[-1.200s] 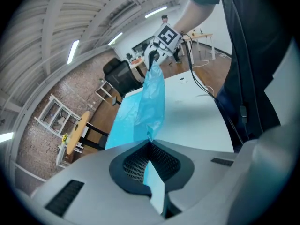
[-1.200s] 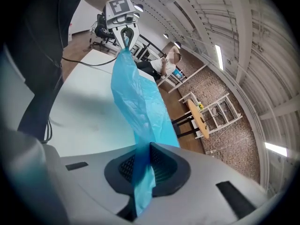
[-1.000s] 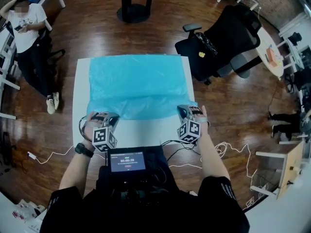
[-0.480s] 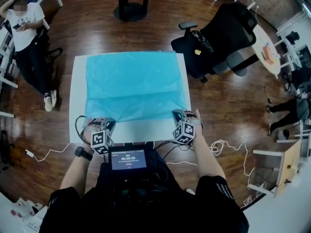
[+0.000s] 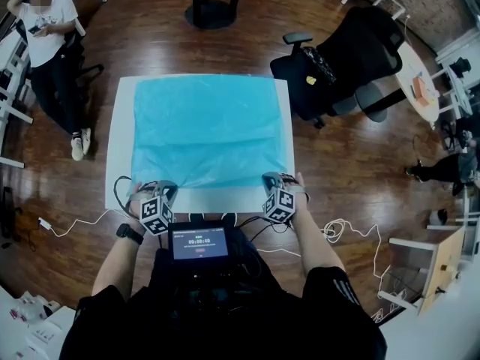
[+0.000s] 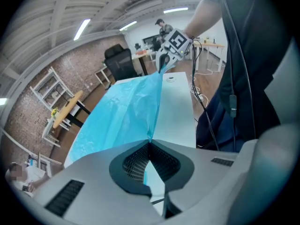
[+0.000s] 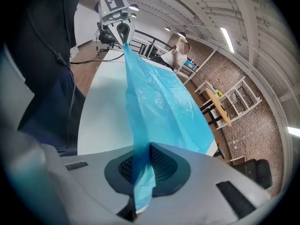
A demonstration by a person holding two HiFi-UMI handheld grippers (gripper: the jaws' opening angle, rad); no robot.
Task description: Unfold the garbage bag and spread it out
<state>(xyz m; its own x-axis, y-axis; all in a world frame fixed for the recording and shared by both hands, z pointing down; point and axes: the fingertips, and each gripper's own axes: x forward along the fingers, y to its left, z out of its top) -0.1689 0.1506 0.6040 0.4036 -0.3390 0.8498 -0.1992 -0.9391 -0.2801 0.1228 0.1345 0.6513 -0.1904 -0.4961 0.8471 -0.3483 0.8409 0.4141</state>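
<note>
From the head view, a blue garbage bag (image 5: 206, 130) lies spread almost flat across a white table (image 5: 120, 148). Its near edge is held at one corner by the left gripper (image 5: 152, 192) and at the other by the right gripper (image 5: 270, 180). A black office chair (image 5: 352, 58) stands off the table's right side, and a seated person (image 5: 46, 47) is at far left. In the left gripper view, the jaws are closed tight on the bag's corner, and the blue film runs along the table's near side to the other gripper. In the right gripper view, the jaws are likewise clamped on a pinch of film, with a short tail of it poking out behind the pads.
</note>
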